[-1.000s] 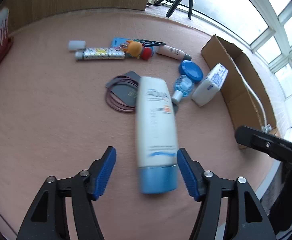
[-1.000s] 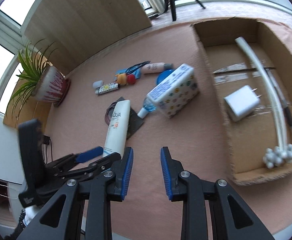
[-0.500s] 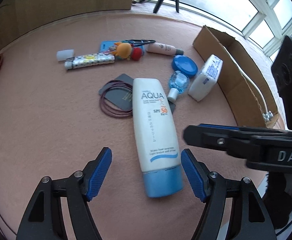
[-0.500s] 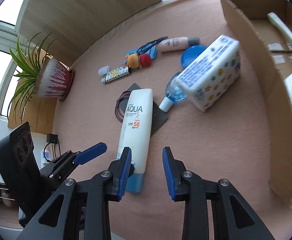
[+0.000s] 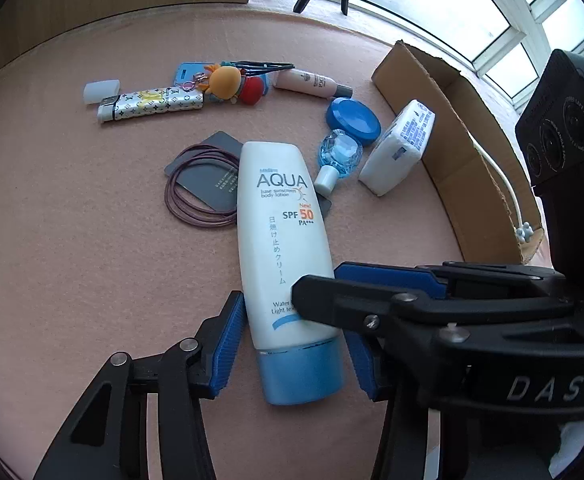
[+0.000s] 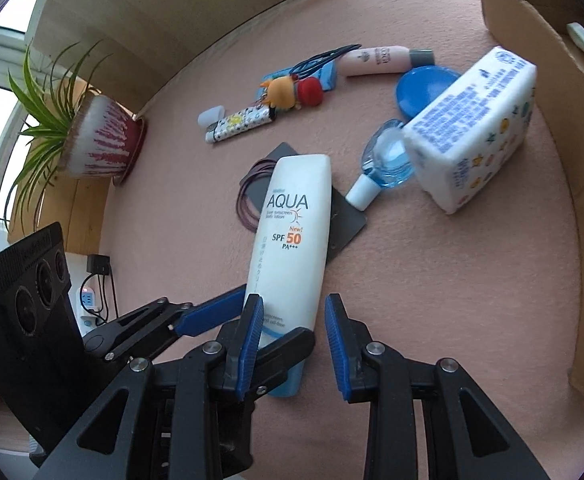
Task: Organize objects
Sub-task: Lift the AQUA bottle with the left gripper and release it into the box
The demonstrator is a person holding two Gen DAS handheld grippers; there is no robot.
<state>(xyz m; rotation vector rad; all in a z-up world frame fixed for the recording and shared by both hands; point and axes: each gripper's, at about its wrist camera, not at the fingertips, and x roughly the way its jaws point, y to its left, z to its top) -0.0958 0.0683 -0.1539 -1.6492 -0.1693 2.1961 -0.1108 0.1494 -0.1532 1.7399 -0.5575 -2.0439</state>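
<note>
Your left gripper [image 5: 292, 344] straddles the sunscreen tube [image 5: 281, 248] just above its blue cap; the jaws are closing, the left pad already at the tube's side, the right pad hidden behind the other tool, so a firm grasp cannot be confirmed. The tube lies flat on the pink-covered counter [image 5: 71, 260], cap toward you, its far end resting on a dark card [image 5: 211, 176] and a loop of brown hair ties [image 5: 195, 200].

Your right gripper [image 6: 292, 340] hangs just above the same tube, jaws partly apart and grasping nothing.

Progress, as judged: early. The cardboard box [image 5: 444, 104] at the right holds only a white cable [image 5: 504, 184] as far as can be seen. Left on the counter: a tissue pack [image 5: 400, 148], a round blue bottle [image 5: 338, 156], a blue lid [image 5: 354, 120], a pink tube [image 5: 308, 82], a patterned lighter [image 5: 151, 104] with a white cap [image 5: 101, 90] beside it, and a doll keychain [image 5: 225, 80] on a blue card.

Obstructions: the two tools crowd each other over the tube. The tissue pack and round bottle lie between the tube and the box wall; carry over them. The hair ties could probably drag along when the tube lifts.
</note>
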